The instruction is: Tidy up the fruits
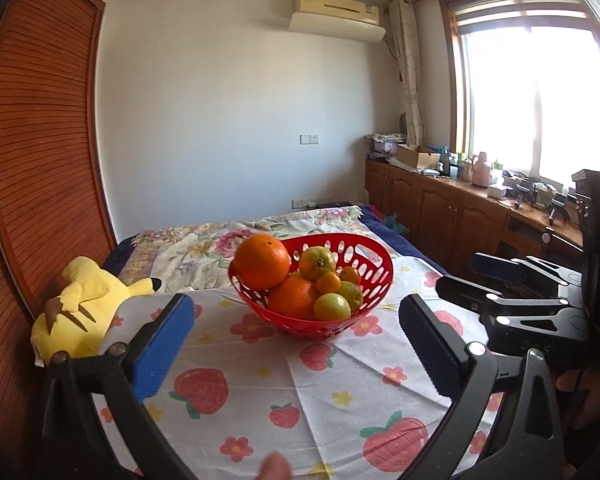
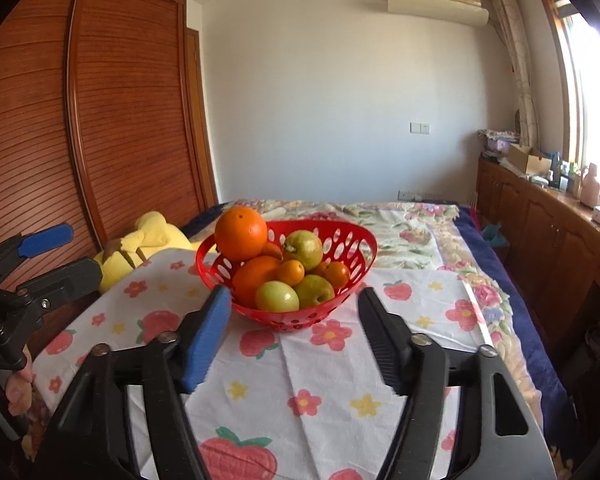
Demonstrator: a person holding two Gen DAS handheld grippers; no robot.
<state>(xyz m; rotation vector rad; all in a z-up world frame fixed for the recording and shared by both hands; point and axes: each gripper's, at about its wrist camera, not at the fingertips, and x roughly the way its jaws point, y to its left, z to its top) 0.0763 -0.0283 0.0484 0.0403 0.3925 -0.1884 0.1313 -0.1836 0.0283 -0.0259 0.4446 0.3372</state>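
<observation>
A red perforated basket [image 1: 374, 270] [image 2: 352, 240] stands on a strawberry-print cloth [image 1: 260, 392] [image 2: 332, 384] and holds several oranges and green fruits. A big orange [image 1: 262, 261] [image 2: 241, 233] sits on top at the basket's left rim. My left gripper [image 1: 296, 332] is open and empty, a short way in front of the basket; it also shows at the left of the right wrist view [image 2: 60, 252]. My right gripper [image 2: 294, 328] is open and empty, just in front of the basket; it also shows at the right of the left wrist view [image 1: 492, 280].
A yellow plush toy [image 1: 76, 308] [image 2: 148, 244] lies left of the basket by a wooden louvred wardrobe [image 1: 40, 160]. A floral bedspread [image 2: 416, 220] lies behind. A wooden cabinet [image 1: 440, 208] with clutter runs along the right wall under the window.
</observation>
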